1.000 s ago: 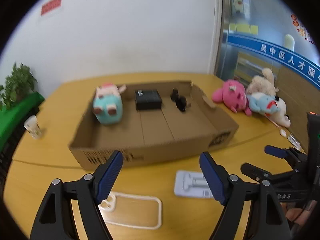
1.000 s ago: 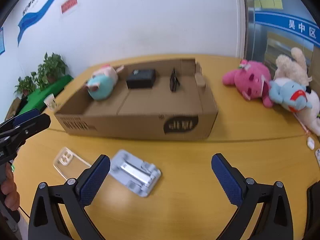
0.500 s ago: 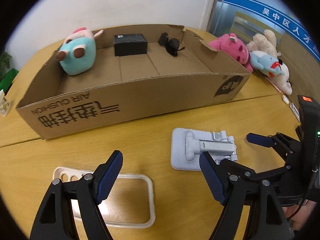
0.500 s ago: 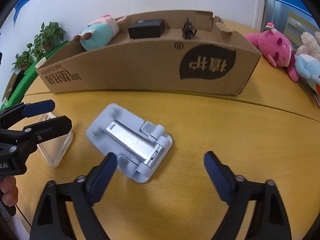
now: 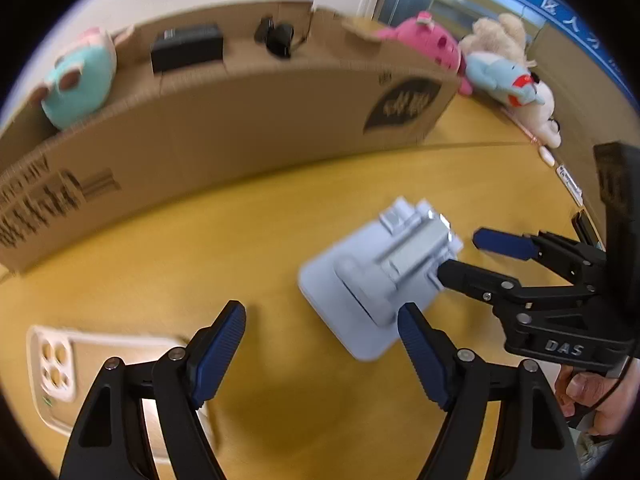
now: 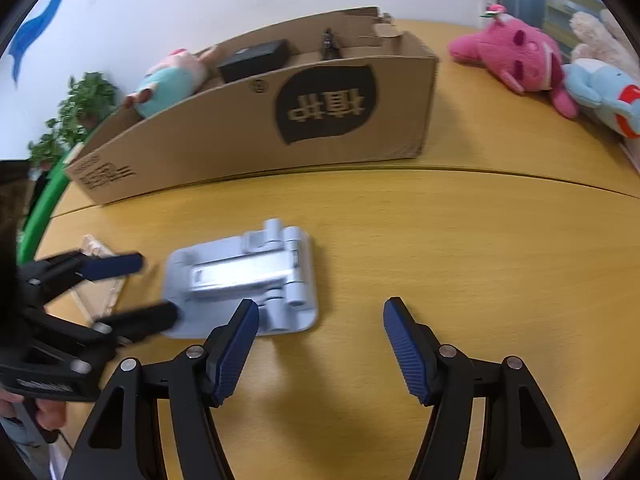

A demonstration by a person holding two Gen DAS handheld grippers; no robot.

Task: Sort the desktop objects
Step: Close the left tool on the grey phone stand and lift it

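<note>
A grey folded phone stand (image 5: 380,276) lies flat on the yellow table (image 5: 240,240); it also shows in the right wrist view (image 6: 244,276). A clear phone case (image 5: 56,364) lies to its left, partly behind my left fingers. My left gripper (image 5: 322,346) is open, low over the table between case and stand. My right gripper (image 6: 320,338) is open just right of the stand; its left finger (image 6: 236,336) overlaps the stand's edge. The cardboard box (image 6: 280,128) behind holds a teal plush (image 5: 78,80), a black box (image 5: 186,46) and black sunglasses (image 5: 276,36).
Pink (image 6: 512,52), blue (image 6: 604,92) and beige plush toys lie on the table right of the box. Potted plants (image 6: 76,120) and a green edge stand at far left. Small items (image 5: 568,176) lie by the right table edge.
Both grippers have dropped and moved in toward the phone stand. The stand looks rotated on the table and blurred. The box now looms nearer.
</note>
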